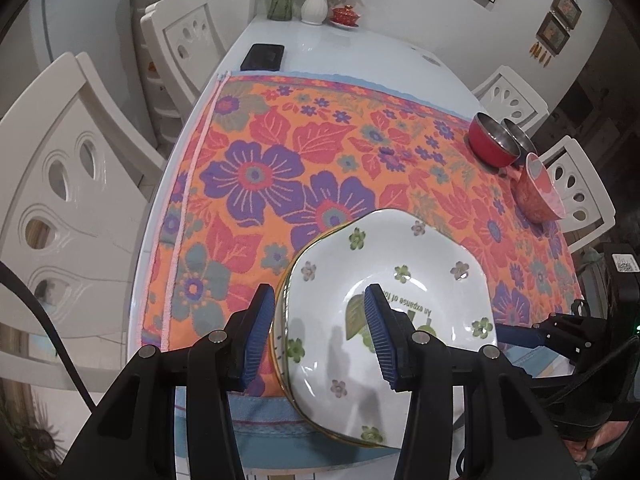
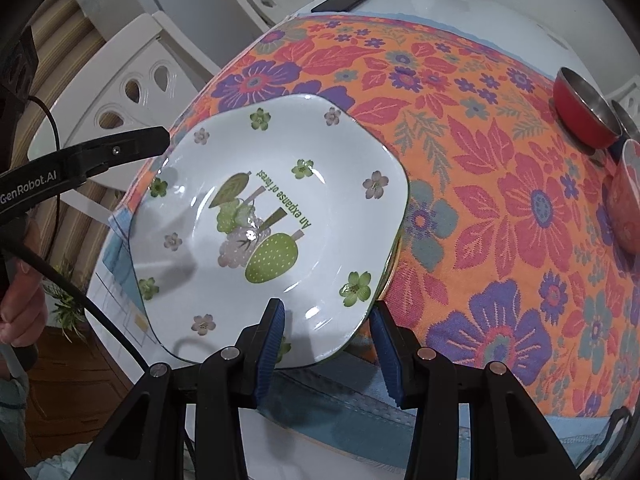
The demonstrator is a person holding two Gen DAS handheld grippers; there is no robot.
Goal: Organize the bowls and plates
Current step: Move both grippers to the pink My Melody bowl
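Note:
A white square-ish plate (image 1: 400, 256) (image 2: 320, 152) with green flower prints lies on top of a gold-rimmed plate (image 1: 277, 360) (image 2: 394, 258) at the near edge of the table. My left gripper (image 1: 318, 332) straddles the stack's left rim, one pad outside and one over the well. My right gripper (image 2: 328, 340) straddles the top plate's near right corner. Both stand partly open, and I see no pad pressing. A red steel bowl (image 1: 490, 142) (image 2: 580, 120) and a pink patterned bowl (image 1: 536, 192) (image 2: 626, 200) sit at the right edge.
A flowered orange cloth (image 1: 280, 160) covers most of the white table. A second steel bowl (image 1: 520, 136) sits behind the red one. A black phone (image 1: 263, 57) and vases (image 1: 312, 6) stand at the far end. White chairs (image 1: 60, 184) flank the table.

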